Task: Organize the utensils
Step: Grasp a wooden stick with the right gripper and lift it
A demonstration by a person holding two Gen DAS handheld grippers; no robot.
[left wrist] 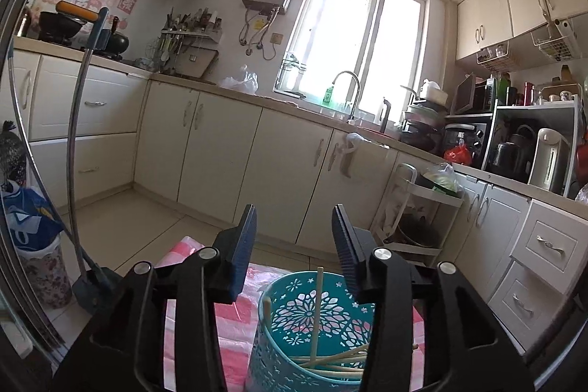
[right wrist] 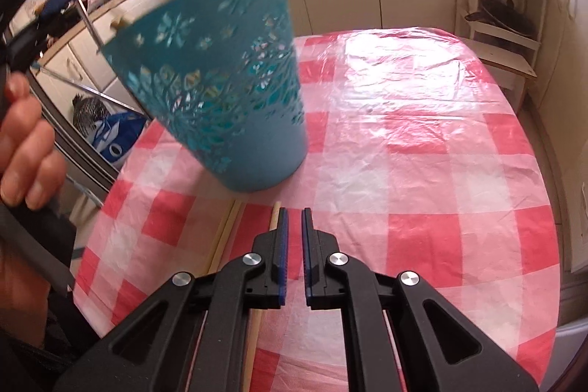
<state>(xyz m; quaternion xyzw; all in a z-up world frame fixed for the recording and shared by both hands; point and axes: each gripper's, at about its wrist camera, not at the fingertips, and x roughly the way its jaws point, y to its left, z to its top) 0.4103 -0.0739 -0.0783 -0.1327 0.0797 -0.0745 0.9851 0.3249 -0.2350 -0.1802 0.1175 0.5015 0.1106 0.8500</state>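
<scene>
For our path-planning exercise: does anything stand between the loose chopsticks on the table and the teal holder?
Nothing lies between the chopsticks and the teal holder, but the open left gripper hangs over its mouth.

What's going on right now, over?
Left hand-held gripper open above teal holder. Right hand-held gripper shut, empty. Chopsticks on tablecloth. Nothing in the way.

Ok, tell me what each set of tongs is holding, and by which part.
Nothing is held. The left tongs stand open above the teal basket; the right tongs are shut and empty, above chopsticks lying on the table.
</scene>
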